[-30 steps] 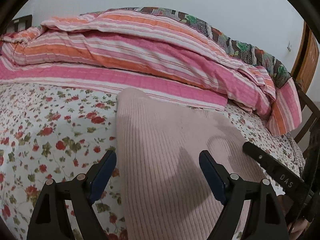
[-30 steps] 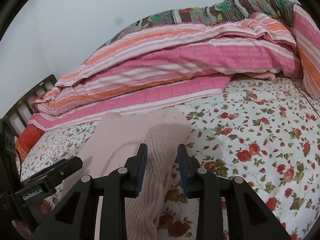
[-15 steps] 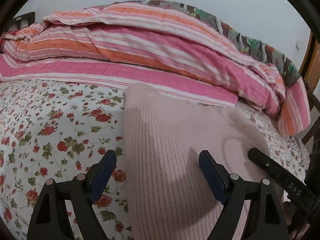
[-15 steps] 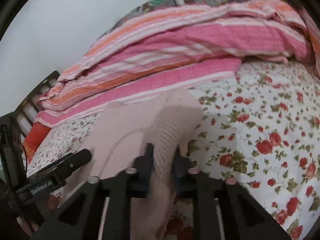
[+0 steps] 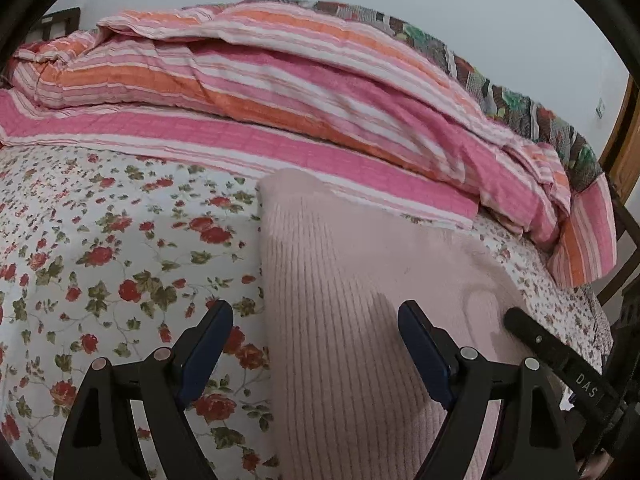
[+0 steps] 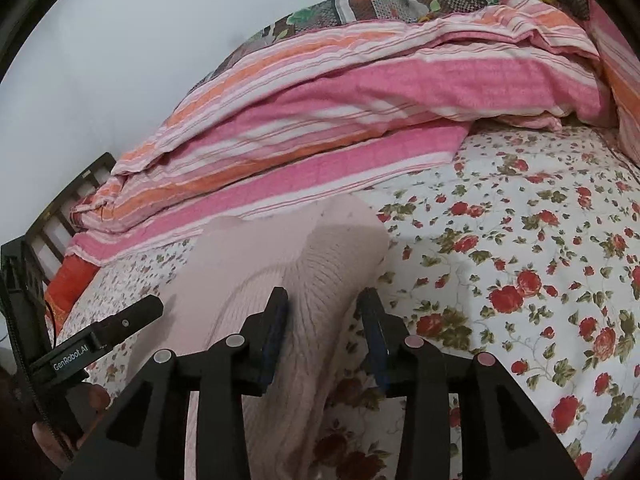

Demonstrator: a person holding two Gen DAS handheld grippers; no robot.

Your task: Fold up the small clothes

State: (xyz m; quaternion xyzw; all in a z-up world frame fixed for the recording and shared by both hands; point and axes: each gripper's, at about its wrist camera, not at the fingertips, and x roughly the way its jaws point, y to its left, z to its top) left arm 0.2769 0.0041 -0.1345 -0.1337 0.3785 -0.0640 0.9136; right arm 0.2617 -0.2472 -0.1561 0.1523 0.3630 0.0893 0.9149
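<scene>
Here is the pale pink ribbed knit garment [image 5: 344, 320], spread on the floral bedsheet [image 5: 112, 264] and running from the bottom centre of the left wrist view up toward the middle of the frame. Behind it, across the upper half, a striped pink and orange quilt [image 5: 280, 92] is heaped along the far side of the bed, with a darker patterned blanket [image 5: 508, 100] showing along its top edge at the upper right.

The left gripper [image 5: 316, 334] is spread wide, low in the frame. Its left finger sits over the sheet, its right finger over the knit, and the garment's left edge runs between them. Neither pad presses on the cloth here.

Over to the right wrist view: the right gripper [image 6: 324, 320] sits at bottom centre, and its jaws have just been opening. A raised fold of the pink knit stands between the fingers. The left pad lies against the fold; the right pad stands clear, with a gap of sheet showing beside it.

At the lower left of this view the other gripper's black finger reaches in over the sheet. A dark slatted bed frame [image 6: 60, 216] shows at the far left edge.
</scene>
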